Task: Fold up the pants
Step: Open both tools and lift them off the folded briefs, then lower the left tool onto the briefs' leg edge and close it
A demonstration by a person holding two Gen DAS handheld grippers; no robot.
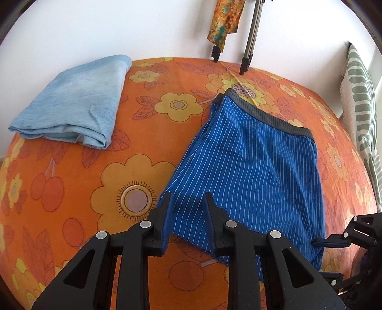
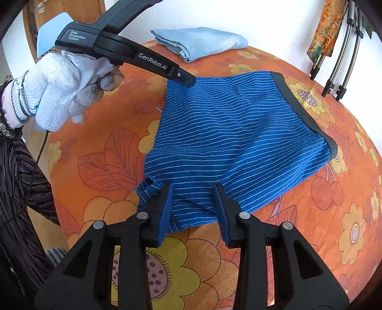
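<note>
Blue pants with thin white stripes (image 1: 253,162) and a dark grey waistband (image 1: 267,112) lie flat on the orange flowered bed sheet (image 1: 95,181). My left gripper (image 1: 188,202) is open, its jaws standing over the pants' near left hem corner. In the right wrist view the same pants (image 2: 234,133) spread ahead. My right gripper (image 2: 193,193) is open over the near hem, where the cloth bunches at the left finger (image 2: 164,202). The left gripper (image 2: 183,78) shows there at the pants' far left corner, held by a gloved hand (image 2: 62,90).
A folded light blue cloth (image 1: 71,102) lies at the bed's far left by the white wall. Tripod legs (image 1: 250,47) and a hanging patterned cloth (image 1: 224,21) stand at the far edge. A green-striped pillow (image 1: 363,100) lies along the right side.
</note>
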